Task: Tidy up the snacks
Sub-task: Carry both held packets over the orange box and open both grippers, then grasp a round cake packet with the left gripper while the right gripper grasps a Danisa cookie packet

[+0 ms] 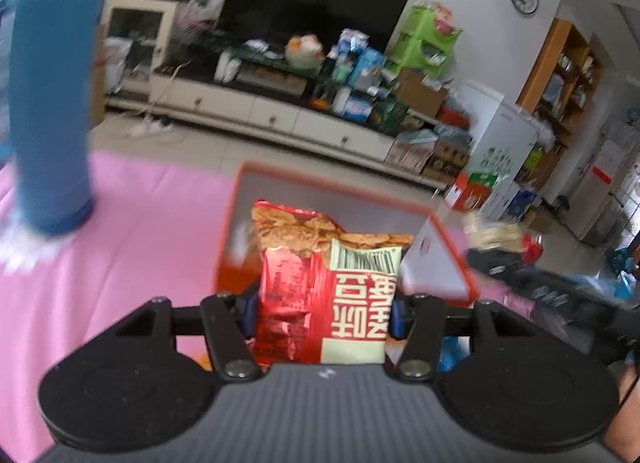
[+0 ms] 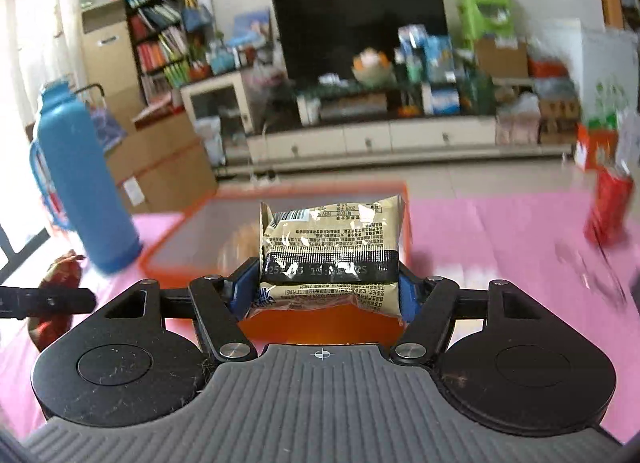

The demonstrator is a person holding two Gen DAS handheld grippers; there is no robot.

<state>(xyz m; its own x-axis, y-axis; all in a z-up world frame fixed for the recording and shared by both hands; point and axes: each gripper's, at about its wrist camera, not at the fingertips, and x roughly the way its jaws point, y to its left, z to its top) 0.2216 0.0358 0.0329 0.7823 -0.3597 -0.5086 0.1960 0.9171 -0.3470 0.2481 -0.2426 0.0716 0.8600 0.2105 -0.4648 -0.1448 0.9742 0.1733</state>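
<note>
Both jaws are clamped on snacks. Your left gripper grasps the red snack bag, held above the near edge of the orange-rimmed bin. Your right gripper grasps the beige snack packet over the same bin's near wall. To the left on the pink tablecloth stands a blue thermos.

Red shiny snack bag with white stripe, tan and black snack pack, orange box, pink cloth, blue bottle at nine o'clock
</note>
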